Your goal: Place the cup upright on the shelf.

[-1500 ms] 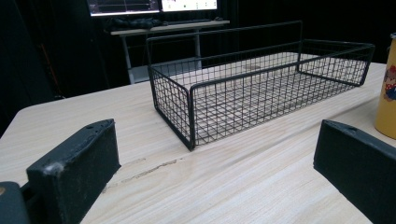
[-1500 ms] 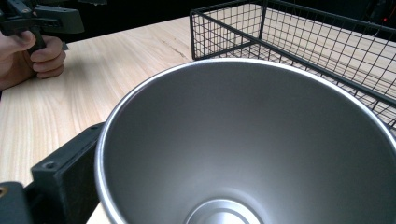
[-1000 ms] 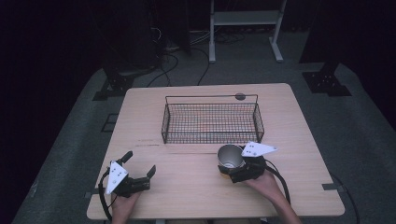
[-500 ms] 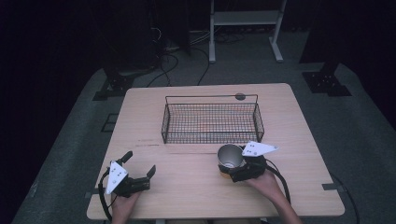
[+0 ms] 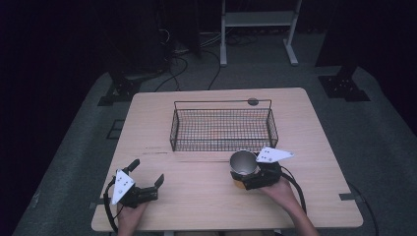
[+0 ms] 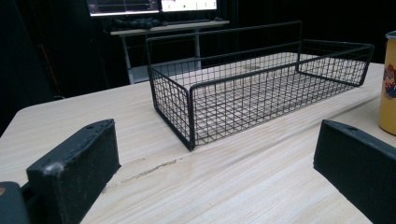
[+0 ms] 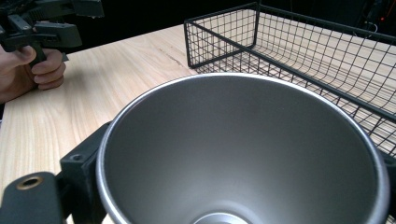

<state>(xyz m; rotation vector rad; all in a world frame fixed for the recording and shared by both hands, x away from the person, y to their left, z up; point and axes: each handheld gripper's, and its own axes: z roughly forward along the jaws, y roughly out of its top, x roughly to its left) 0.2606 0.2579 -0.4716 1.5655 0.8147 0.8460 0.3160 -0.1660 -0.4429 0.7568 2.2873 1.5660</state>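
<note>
A metal cup with a yellow outside stands upright just in front of the black wire basket, right of the table's middle. My right gripper is shut on it, one jaw on each side of its wall. The right gripper view looks down into the cup's empty steel inside, held by the right gripper. My left gripper rests at the table's front left, open and empty. Between its wide-apart jaws, the left gripper faces the basket, with the cup at the right edge.
The basket is empty and sits at the middle of the wooden table. The right gripper view has the person's other hand with the left gripper at top left. A dark disc lies behind the basket.
</note>
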